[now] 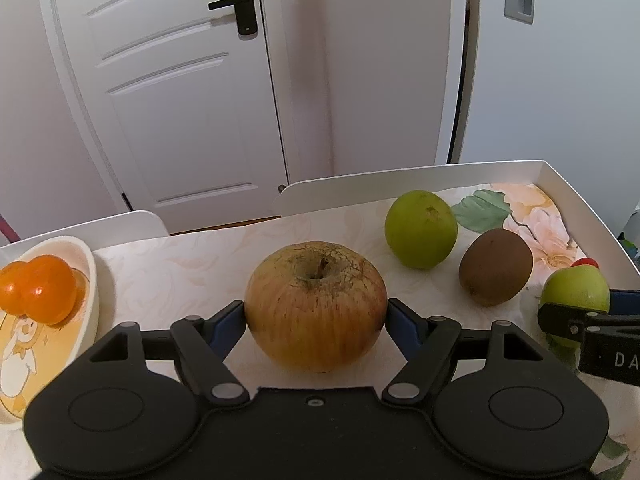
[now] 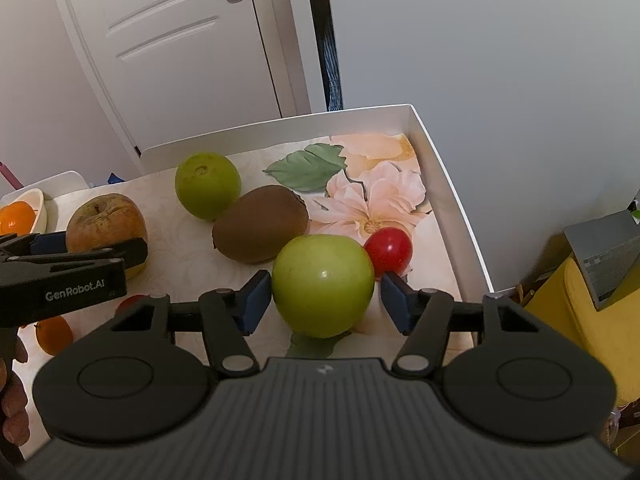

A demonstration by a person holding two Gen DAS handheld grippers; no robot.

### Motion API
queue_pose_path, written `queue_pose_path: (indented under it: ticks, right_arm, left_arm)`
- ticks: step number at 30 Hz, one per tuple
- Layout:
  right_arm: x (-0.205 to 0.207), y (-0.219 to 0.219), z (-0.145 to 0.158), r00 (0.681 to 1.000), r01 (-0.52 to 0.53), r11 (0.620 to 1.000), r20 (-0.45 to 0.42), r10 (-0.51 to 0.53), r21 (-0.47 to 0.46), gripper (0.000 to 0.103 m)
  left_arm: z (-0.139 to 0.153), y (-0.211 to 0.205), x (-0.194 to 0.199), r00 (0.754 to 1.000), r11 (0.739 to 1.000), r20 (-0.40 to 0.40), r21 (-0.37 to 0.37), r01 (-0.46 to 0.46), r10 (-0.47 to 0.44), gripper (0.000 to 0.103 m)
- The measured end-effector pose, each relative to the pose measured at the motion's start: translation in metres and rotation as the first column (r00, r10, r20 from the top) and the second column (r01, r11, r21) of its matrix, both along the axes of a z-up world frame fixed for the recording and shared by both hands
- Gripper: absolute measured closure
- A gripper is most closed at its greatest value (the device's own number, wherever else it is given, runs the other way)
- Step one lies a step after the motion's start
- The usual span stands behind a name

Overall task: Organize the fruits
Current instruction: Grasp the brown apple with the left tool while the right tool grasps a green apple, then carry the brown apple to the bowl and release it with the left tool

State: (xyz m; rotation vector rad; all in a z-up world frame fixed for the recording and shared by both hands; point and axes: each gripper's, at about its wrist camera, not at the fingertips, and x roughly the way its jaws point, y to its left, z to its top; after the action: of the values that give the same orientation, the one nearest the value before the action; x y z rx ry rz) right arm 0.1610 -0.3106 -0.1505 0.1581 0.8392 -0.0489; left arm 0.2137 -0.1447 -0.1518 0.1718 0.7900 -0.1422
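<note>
A large red-yellow apple (image 1: 316,304) sits on the pale tabletop, and my left gripper (image 1: 316,312) is shut on it, one blue pad pressed against each flank. In the right wrist view a shiny green apple (image 2: 324,284) lies between the fingers of my right gripper (image 2: 324,292). The left pad touches it and the right pad stands a sliver off, so the gripper is open. Behind it are a kiwi (image 2: 260,224), a duller green fruit (image 2: 208,184) and a small red tomato (image 2: 390,250). A cream bowl (image 1: 92,272) at far left holds oranges (image 1: 44,288).
A white tray wall (image 2: 440,160) borders the flowered surface at the back and right. One loose orange (image 2: 54,334) lies near the table's front left, by a person's hand (image 2: 14,400). A yellow object (image 2: 580,320) stands off the table's right. A white door is behind.
</note>
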Motion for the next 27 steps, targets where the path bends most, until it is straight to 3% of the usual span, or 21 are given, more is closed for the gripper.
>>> queue_pose_path:
  ticks: [13, 27]
  right_arm:
    - [-0.004, 0.005, 0.003, 1.0, -0.01, 1.0, 0.011, 0.011, -0.015, 0.033]
    - [-0.024, 0.029, 0.05, 0.991, -0.102, 0.994, 0.079, 0.106, -0.045, 0.033]
  left_arm:
    - [0.014, 0.014, -0.02, 0.999, 0.999, 0.031, -0.01, -0.037, 0.037, 0.024]
    - [0.06, 0.044, -0.061, 0.994, 0.996, 0.072, -0.047, -0.081, 0.084, 0.024]
